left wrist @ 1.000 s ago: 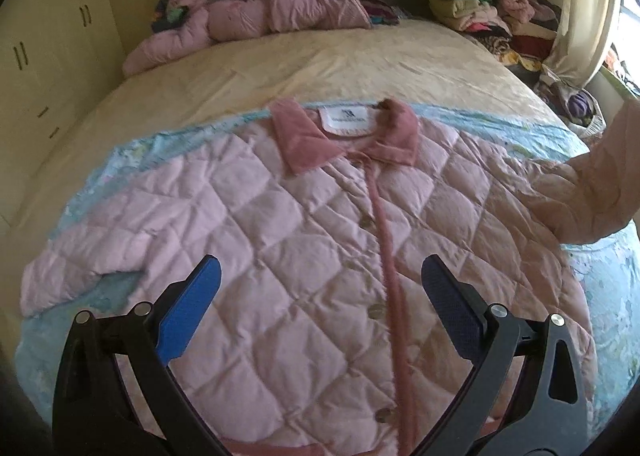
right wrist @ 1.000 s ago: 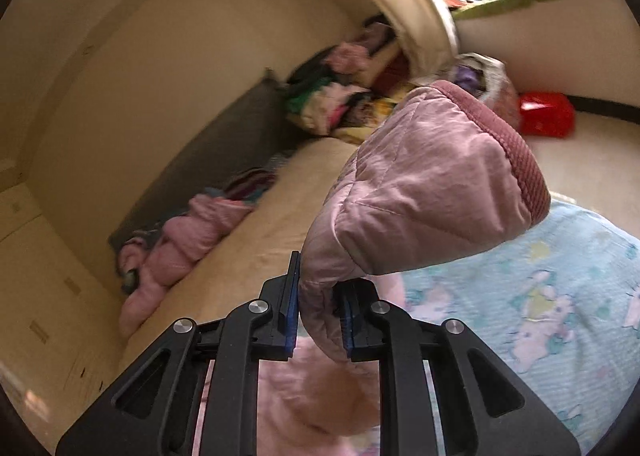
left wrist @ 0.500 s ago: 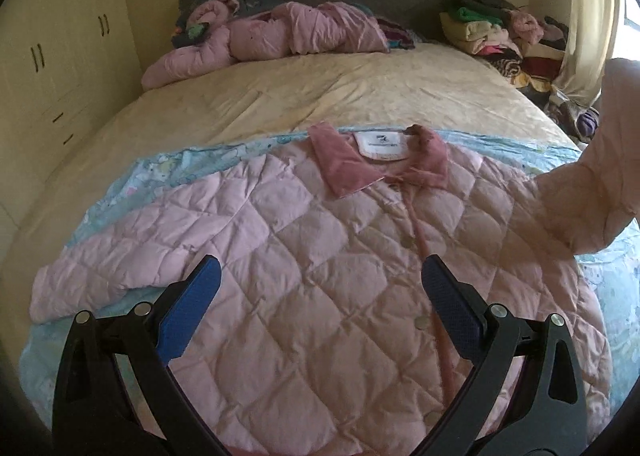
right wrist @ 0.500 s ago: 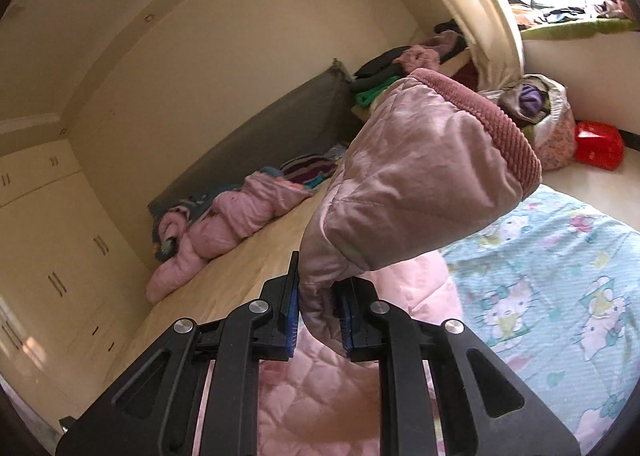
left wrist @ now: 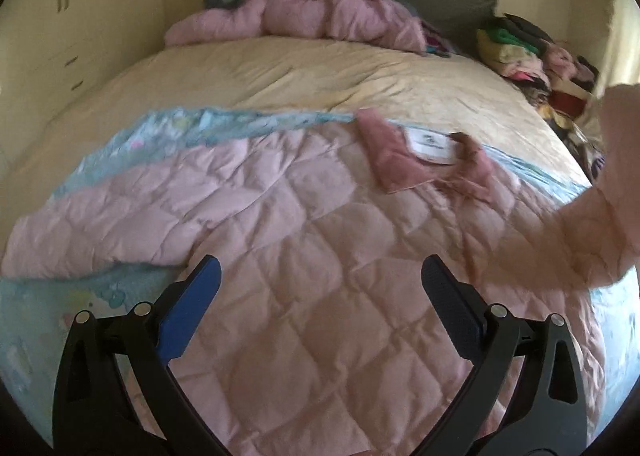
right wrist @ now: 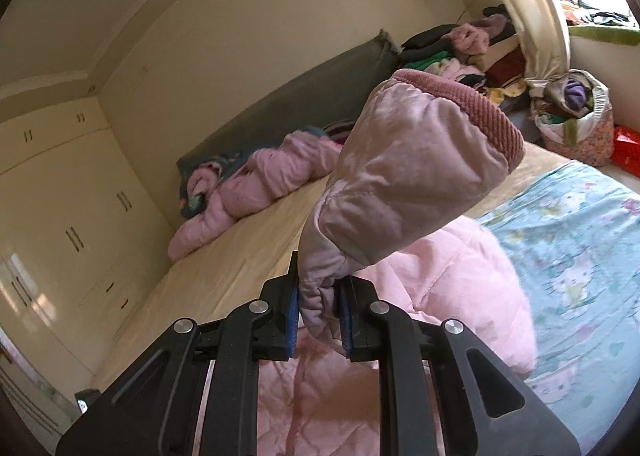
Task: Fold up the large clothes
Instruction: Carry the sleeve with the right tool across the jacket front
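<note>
Right wrist view, floral basket (right wrist: 582, 136) stuffed with clothes (right wrist: 576, 94), beside bed (right wrist: 256, 240)

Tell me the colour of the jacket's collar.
Dusty rose, darker than the quilted body; the collar shows best in the left wrist view.

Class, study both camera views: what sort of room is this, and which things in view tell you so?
Most likely a home bedroom. A wide bed with a grey headboard fills it, built-in wardrobes line one wall, and piled clothes sit beside the bed.

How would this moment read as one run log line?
right gripper: shut on sleeve, lifted | left gripper: open over jacket | bed
</note>
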Motion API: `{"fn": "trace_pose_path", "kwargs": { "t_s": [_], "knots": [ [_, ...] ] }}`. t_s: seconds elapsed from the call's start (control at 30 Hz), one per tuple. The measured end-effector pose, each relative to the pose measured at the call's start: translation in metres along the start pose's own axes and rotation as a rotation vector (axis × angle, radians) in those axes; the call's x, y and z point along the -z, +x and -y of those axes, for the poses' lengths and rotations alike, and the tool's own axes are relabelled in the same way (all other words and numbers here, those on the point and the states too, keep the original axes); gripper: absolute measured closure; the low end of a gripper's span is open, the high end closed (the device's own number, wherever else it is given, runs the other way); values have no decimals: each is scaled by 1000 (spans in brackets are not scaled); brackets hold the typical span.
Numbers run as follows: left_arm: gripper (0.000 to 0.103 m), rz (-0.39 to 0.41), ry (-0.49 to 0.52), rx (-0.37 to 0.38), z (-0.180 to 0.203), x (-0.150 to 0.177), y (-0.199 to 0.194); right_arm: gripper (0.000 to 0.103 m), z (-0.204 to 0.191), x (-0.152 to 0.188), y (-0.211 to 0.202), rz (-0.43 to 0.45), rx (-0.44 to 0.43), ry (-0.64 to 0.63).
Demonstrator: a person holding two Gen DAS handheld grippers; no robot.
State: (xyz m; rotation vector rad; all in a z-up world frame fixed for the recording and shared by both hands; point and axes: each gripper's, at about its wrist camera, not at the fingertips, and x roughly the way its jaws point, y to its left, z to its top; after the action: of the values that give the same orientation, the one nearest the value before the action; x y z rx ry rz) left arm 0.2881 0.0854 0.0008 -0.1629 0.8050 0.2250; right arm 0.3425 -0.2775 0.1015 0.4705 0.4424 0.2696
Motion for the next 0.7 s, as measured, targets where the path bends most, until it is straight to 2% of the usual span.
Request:
{"fn": "trace_pose_path", "kwargs": {
  "t_s": [0.33, 0.57, 0.7],
  "knots": [
    [9, -22, -98, 51, -40, 4, 23, 88, -50, 55, 55, -87, -15, -86],
    [9, -16, -158, 120, -52, 5, 28, 88, -73, 106, 98, -199, -18, -121],
    [9, -16, -141, 131, -46, 7, 30, 87, -84, 135, 120, -287, -25, -143]
  ]
}}
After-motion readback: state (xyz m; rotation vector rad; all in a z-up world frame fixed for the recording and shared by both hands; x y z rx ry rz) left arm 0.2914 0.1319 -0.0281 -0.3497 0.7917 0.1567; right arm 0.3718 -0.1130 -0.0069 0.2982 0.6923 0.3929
